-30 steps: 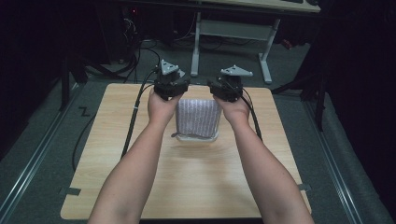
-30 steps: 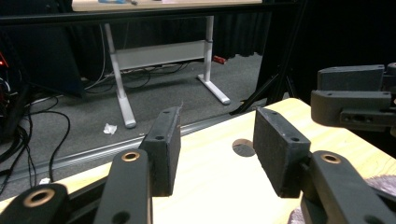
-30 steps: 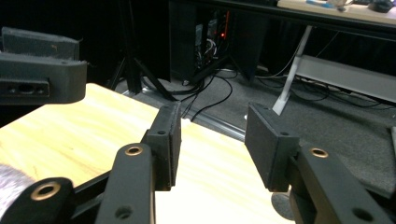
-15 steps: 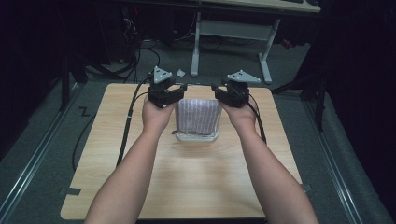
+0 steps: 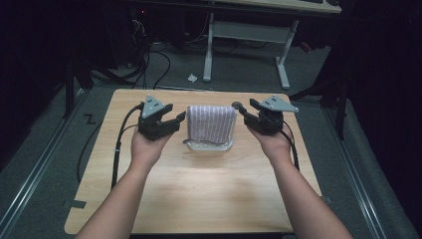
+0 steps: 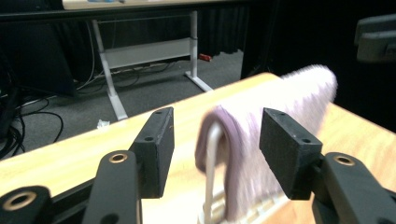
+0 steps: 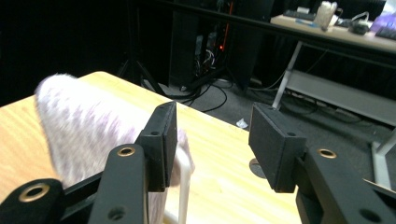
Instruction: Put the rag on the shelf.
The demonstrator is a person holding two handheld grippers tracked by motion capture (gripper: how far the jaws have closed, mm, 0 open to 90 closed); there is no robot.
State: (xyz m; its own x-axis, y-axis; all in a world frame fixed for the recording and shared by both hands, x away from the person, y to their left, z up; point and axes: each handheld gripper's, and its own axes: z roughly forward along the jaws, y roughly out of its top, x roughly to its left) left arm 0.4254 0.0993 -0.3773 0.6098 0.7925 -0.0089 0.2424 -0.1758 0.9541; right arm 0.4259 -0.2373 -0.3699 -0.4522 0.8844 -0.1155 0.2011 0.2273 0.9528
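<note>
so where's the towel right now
In the high view the towel hangs over a white rack mid-table, between the left gripper and right gripper.

draped rack (image 5: 211,124) mid-table, bare tabletop (image 5: 199,194) around

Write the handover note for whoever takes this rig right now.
Left gripper: jaws just opening, empty, left of the towel.
Right gripper: jaws just opening, empty, right of the towel.
Things: the striped towel hangs draped over a white rack mid-table, clear of both grippers.
Done: the towel is on the rack and released.
Left: probably only check that it hangs evenly; nothing else looks pending.
</note>
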